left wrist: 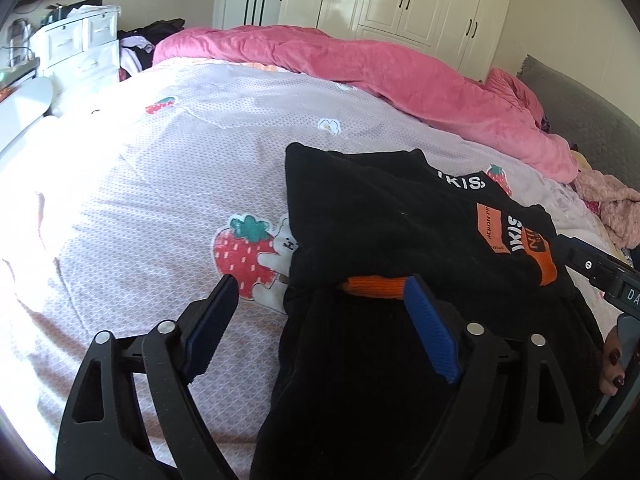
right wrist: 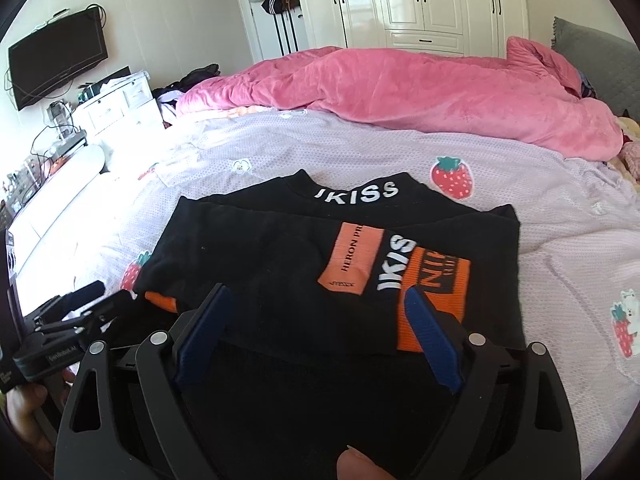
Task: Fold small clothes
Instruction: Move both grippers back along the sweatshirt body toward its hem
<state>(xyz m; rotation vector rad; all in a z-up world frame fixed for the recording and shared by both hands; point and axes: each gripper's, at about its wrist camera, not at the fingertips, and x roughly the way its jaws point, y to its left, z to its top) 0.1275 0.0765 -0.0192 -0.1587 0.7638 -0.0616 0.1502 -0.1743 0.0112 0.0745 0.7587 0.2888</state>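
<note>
My sweater (right wrist: 320, 264) lies on the bedsheet (right wrist: 540, 216) at centre frame, the quilt (right wrist: 400, 92) bunched behind it.

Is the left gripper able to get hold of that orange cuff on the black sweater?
Probably yes. The left gripper is open, and the orange cuff lies just ahead beside its right finger, peeking from under the black sweater. Nothing blocks it; a slight rightward shift should do.

The bed (right wrist: 520, 208) fills the frame; a black garment (right wrist: 280, 248) lies at centre, a pink quilt (right wrist: 400, 92) across the top.
</note>
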